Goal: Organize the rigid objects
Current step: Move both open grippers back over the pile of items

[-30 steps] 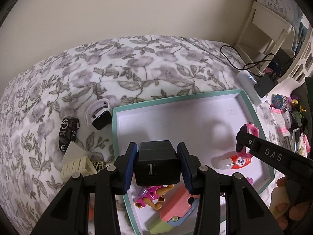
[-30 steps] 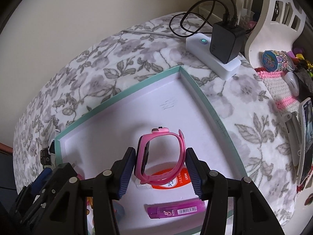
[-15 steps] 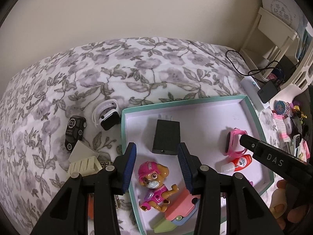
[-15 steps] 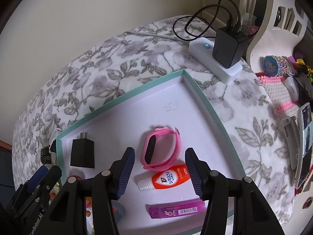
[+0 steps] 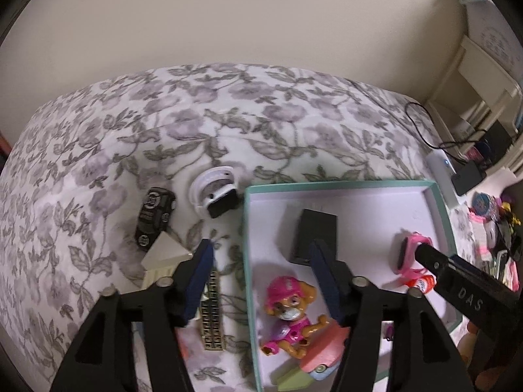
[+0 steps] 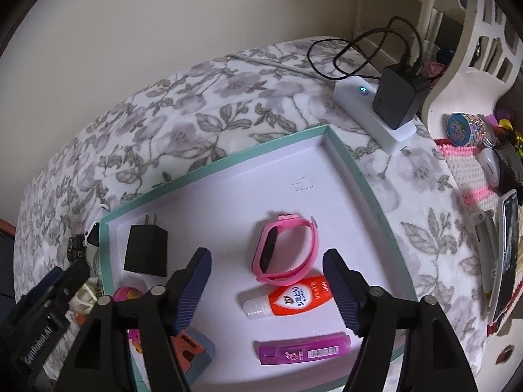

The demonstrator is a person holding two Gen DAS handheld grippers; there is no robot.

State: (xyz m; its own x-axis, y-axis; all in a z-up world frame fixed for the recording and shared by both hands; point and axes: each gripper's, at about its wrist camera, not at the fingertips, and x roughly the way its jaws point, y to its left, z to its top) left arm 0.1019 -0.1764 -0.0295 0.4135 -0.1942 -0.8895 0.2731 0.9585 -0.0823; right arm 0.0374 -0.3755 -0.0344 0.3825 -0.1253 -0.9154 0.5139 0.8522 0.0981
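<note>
With both tools' jaws apart and empty, having just widened, the left tool [image 5: 261, 281] is nearer the loose items on the bed — the toy car [image 5: 154, 217] lies at ten o'clock, long axis pointing to one o'clock, outside the tray [image 5: 343, 184].

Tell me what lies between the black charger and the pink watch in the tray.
Nothing: bare tray floor separates the black charger from the pink watch, clearest in the right wrist view.

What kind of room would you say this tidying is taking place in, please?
Probably a bedroom, likely a child's: a soft floral bedspread serves as the work surface, a white bedside shelf holds trinkets, and a puppy toy lies in the tray.
</note>
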